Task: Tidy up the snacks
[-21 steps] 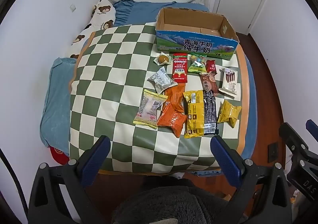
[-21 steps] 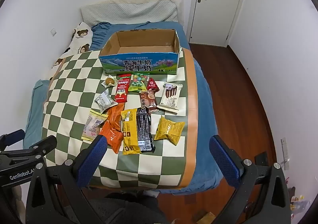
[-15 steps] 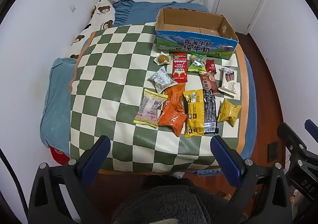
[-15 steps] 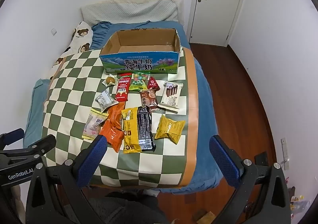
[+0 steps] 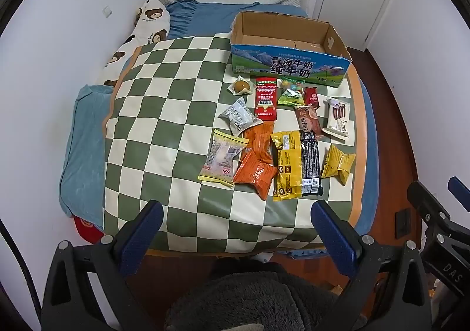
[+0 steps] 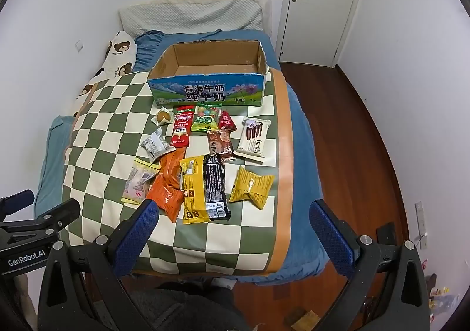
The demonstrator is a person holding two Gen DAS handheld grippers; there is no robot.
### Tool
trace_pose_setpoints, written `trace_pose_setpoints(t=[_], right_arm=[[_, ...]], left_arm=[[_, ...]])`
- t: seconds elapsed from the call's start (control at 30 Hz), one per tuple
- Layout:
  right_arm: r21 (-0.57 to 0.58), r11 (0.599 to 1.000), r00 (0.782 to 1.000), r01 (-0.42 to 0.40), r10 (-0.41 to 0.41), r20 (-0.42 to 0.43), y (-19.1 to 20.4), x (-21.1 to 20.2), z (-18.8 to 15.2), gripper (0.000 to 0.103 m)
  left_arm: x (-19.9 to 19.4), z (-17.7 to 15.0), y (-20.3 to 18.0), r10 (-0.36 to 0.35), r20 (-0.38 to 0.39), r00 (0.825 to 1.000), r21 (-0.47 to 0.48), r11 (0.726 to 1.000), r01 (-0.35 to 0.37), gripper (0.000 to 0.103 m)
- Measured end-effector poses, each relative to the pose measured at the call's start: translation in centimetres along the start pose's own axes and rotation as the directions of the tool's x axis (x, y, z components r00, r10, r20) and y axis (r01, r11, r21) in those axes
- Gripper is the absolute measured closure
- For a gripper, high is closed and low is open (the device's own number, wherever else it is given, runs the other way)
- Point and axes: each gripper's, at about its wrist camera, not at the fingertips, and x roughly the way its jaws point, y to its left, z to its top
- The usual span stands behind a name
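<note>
Over the last moment little has changed: we have drifted slightly toward the bed, and the snack packets [image 6: 202, 166] lie untouched on the green-and-cream checkered blanket [image 5: 164, 113], so sorting has not begun. Our left gripper [image 5: 235, 231] and right gripper [image 6: 232, 228] both hang with jaws spread wide and empty, well short of the pile. The open blue-printed cardboard milk carton [image 6: 205, 93] sits empty at twelve o'clock, just beyond the packets.

Bed [image 5: 88, 131] under a green-checked blanket [image 5: 164, 125], with 1 open carton [image 5: 289, 66] and scattered snack packets [image 5: 289, 165].
</note>
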Motion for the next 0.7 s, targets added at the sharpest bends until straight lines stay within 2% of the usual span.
trace_pose_setpoints(t=[0.7], right_arm=[[-0.001, 1.000, 1.000, 0.001, -0.001, 0.006, 0.12, -0.15, -0.29, 0.000]], left_arm=[[-0.23, -0.24, 0.23, -0.004, -0.004, 1.000, 0.002, 1.000, 0.004, 0.000]])
